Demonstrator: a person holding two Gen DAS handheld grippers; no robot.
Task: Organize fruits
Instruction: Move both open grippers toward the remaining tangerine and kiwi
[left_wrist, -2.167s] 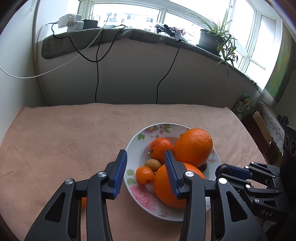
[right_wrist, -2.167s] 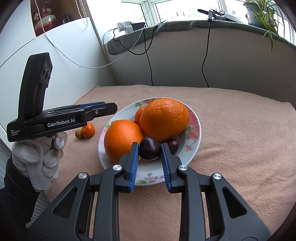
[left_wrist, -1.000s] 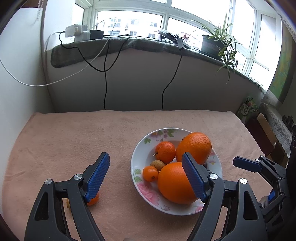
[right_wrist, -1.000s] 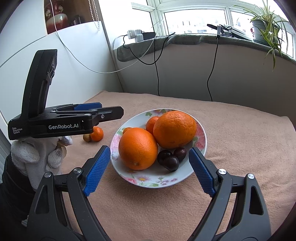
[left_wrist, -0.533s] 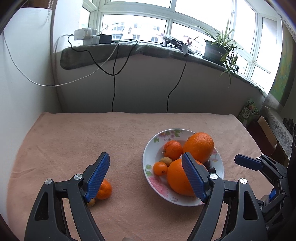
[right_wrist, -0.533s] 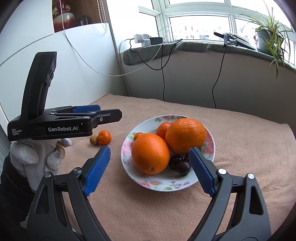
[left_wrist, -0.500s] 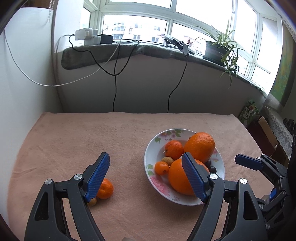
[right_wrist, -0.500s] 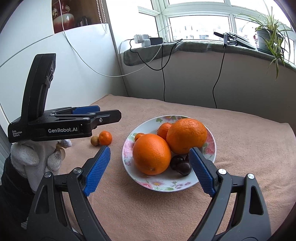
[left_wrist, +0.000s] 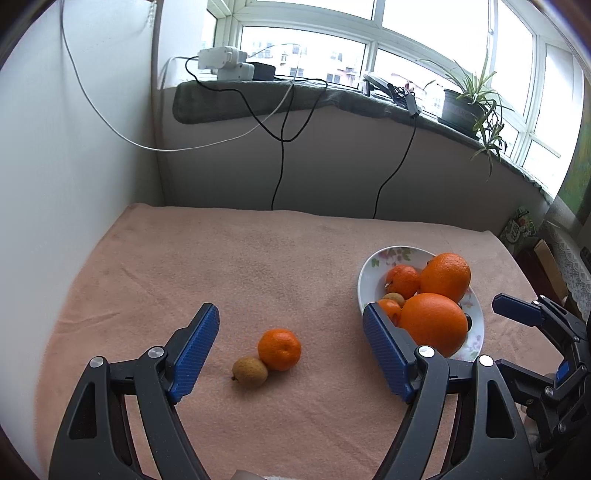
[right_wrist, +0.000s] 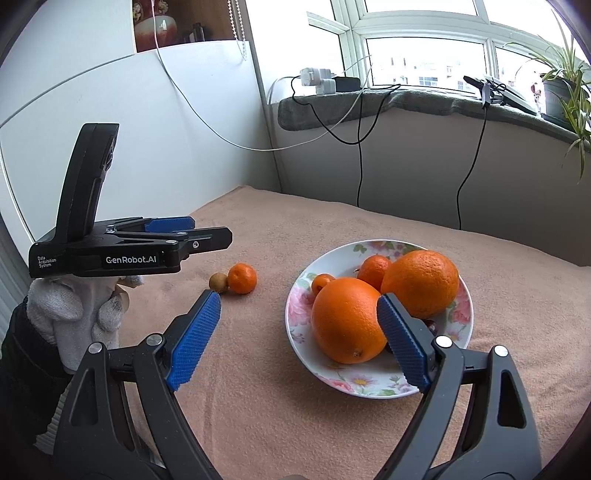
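Observation:
A small mandarin (left_wrist: 279, 349) and a brown longan (left_wrist: 249, 371) lie touching on the pink cloth; they also show in the right wrist view, the mandarin (right_wrist: 242, 278) beside the longan (right_wrist: 218, 281). A floral plate (right_wrist: 373, 380) holds two big oranges (right_wrist: 348, 319), two small mandarins, a longan and dark plums. My left gripper (left_wrist: 291, 350) is open and empty, hovering just short of the loose mandarin. My right gripper (right_wrist: 299, 339) is open and empty, in front of the plate (left_wrist: 369, 266).
The pink cloth (left_wrist: 258, 266) covers the table. A white wall stands at the left, a low wall with hanging cables (left_wrist: 280, 162) at the back. A potted plant (left_wrist: 465, 107) sits on the sill.
Both grippers opened wide and drew back from the plate; the right let go of a dark plum into it. The left swung left, bringing the loose mandarin and longan between its fingers.

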